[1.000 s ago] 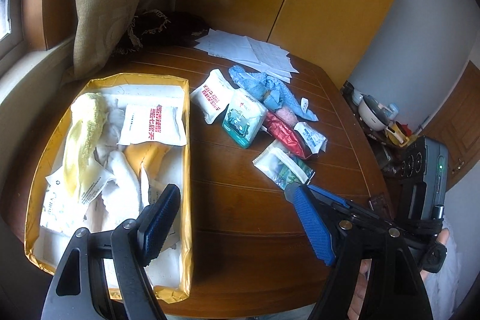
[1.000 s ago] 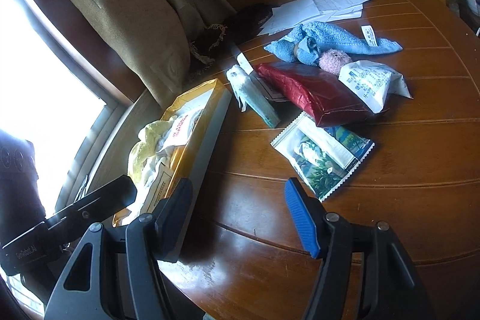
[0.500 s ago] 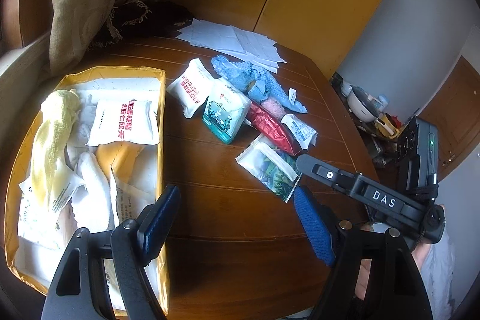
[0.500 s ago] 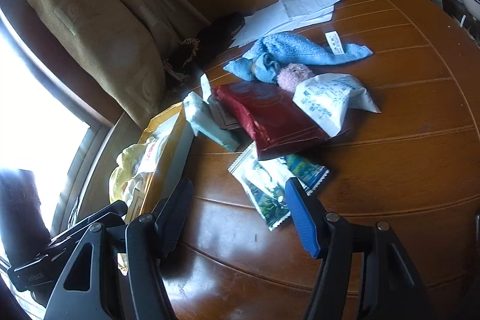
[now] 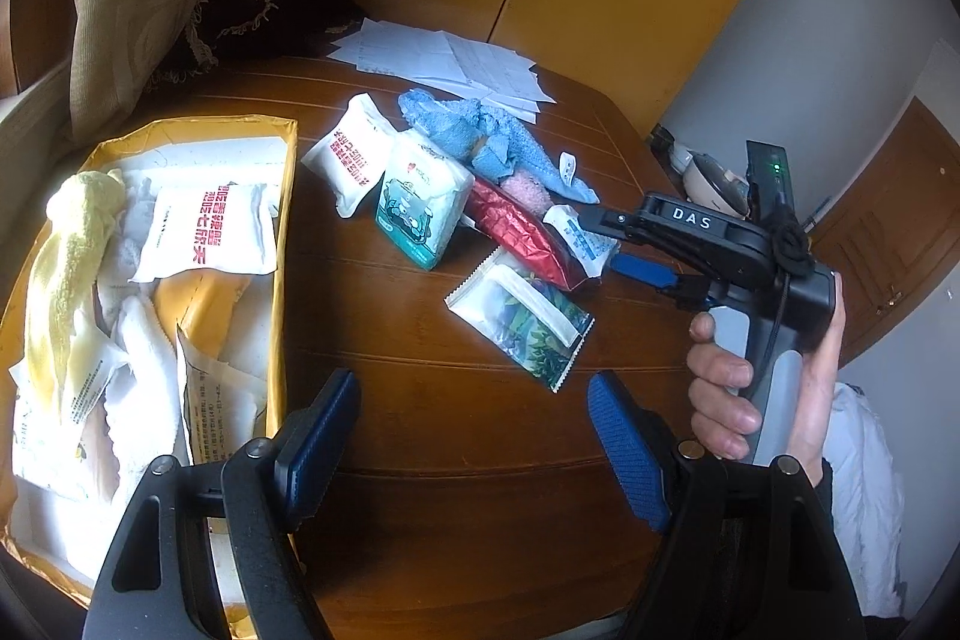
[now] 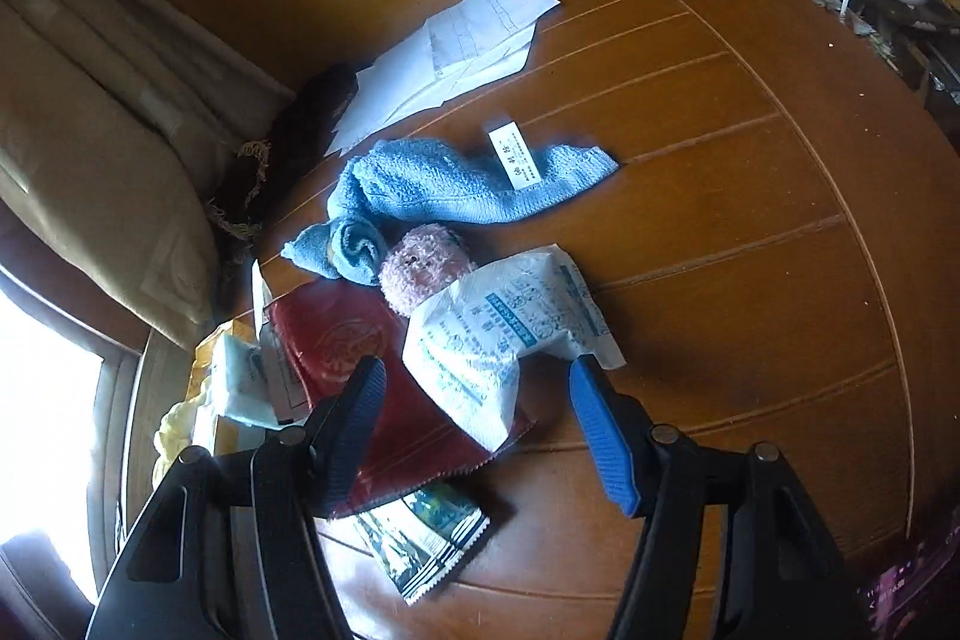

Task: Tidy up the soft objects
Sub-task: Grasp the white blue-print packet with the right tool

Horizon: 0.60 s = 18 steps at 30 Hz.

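Right fingers point(image 6: 591, 436) apart over white packet point(image 6: 504, 340), red pouch point(image 6: 336, 340) beneath.

Two wrist views angled down at one wooden table point(image 5: 456, 436)
The left looks from farther back; the right sits near, over the red packet point(image 6: 354, 358). Both share the blue towel point(image 5: 480, 136) and papers point(image 6: 468, 40)

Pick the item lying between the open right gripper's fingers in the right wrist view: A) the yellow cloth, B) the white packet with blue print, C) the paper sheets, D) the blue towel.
B: the white packet lies on the red pouch, in the gap of the right gripper, whose pads do not touch it; the blue towel is farther off.
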{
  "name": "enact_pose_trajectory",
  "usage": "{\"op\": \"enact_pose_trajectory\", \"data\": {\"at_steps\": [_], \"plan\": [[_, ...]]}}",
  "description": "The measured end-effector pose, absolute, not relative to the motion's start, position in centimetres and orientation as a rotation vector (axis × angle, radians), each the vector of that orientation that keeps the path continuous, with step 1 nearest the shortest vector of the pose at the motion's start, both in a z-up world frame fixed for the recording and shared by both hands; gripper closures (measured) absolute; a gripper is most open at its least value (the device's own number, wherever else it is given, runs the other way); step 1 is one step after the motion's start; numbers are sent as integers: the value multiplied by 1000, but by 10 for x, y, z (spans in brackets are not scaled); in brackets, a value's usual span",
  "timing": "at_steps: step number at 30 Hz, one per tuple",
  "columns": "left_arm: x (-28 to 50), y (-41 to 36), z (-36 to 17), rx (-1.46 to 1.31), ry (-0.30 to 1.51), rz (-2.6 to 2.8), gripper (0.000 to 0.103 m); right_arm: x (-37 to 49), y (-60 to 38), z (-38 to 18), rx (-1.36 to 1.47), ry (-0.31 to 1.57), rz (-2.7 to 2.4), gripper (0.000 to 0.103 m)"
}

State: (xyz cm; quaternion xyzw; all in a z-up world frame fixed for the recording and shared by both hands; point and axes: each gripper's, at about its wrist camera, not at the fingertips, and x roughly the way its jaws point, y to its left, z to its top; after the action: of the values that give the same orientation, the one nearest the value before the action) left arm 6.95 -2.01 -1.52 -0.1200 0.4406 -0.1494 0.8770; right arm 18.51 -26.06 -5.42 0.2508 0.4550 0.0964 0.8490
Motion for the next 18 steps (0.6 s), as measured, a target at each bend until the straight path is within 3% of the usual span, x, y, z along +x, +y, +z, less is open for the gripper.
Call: {"op": "enact_pose_trajectory", "data": {"at_steps": [5, 7, 9, 11, 12, 18], "plan": [[71, -22, -16, -249, 931, -319, 22, 199, -258, -64, 595, 1000, 180, 40], [71, -23, -16, -246, 932, -312, 22, 201, -257, -66, 596, 1001, 163, 47], [71, -25, -18, -247, 944, -315, 22, 202, -256, -68, 596, 1011, 171, 63], [71, -27, -19, -241, 943, -314, 22, 201, -259, -70, 613, 1008, 168, 67], [72, -28, -19, -240, 943, -312, 22, 200, -258, -70, 597, 1007, 164, 83], [81, -38, -28, -241, 978, -325, 22, 190, -260, -68, 572, 967, 182, 86]]}}
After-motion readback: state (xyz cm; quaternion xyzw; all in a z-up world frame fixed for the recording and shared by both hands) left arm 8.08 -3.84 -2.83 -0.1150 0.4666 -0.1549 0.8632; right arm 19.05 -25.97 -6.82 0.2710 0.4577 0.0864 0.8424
